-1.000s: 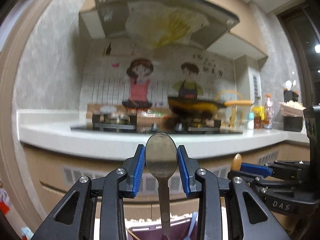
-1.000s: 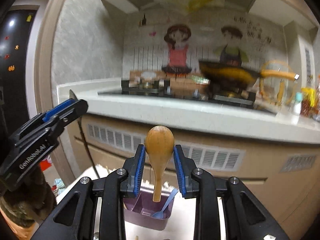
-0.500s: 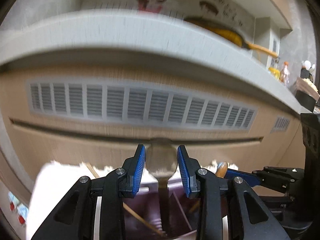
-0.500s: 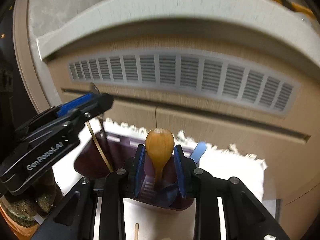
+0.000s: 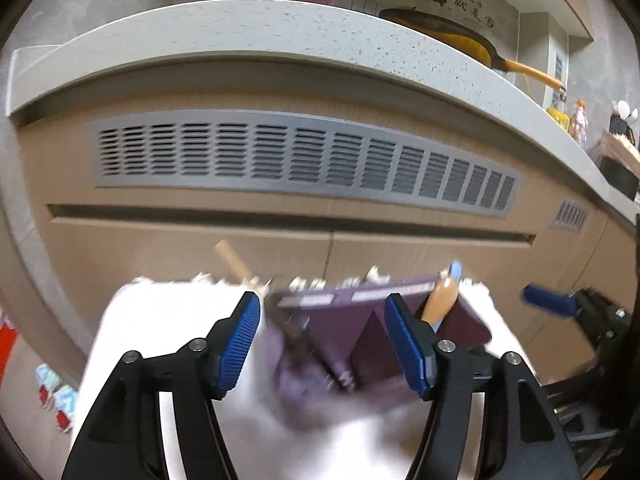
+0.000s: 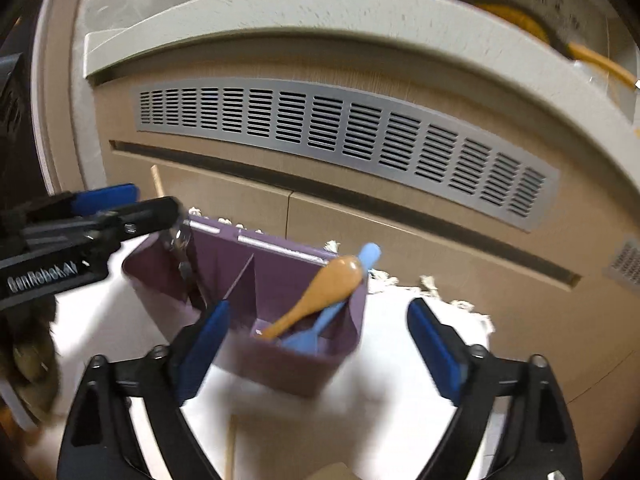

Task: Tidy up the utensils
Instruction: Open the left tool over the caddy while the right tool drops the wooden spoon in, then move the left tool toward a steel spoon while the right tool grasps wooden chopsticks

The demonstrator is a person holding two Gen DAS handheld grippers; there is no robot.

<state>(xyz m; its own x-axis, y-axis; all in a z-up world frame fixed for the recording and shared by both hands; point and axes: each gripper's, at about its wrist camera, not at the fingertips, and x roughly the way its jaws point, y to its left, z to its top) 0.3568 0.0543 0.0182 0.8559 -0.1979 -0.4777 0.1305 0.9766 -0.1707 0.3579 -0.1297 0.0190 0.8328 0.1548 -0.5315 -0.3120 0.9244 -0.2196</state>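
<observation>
A purple divided utensil holder (image 6: 280, 276) stands on a white cloth (image 6: 360, 412). A wooden spoon (image 6: 320, 292) and a light blue plastic spoon (image 6: 340, 304) lean in its right compartment. A metal spoon (image 6: 180, 248) stands in its left compartment, beside a thin wooden stick (image 6: 157, 180). My right gripper (image 6: 316, 344) is open and empty, just in front of the holder. My left gripper (image 5: 320, 344) is open and empty over the holder (image 5: 360, 340), which is blurred; the wooden spoon (image 5: 440, 300) leans at its right.
A beige cabinet front with a grey vent grille (image 6: 340, 128) rises behind the cloth, under a white countertop (image 5: 280, 28) with a yellow pan (image 5: 460, 36). A wooden stick (image 6: 230, 444) lies on the cloth near me.
Both grippers have opened. The metal spoon left my left gripper and the wooden spoon left my right gripper; both now stand in the purple holder. Both views have tilted downward.
</observation>
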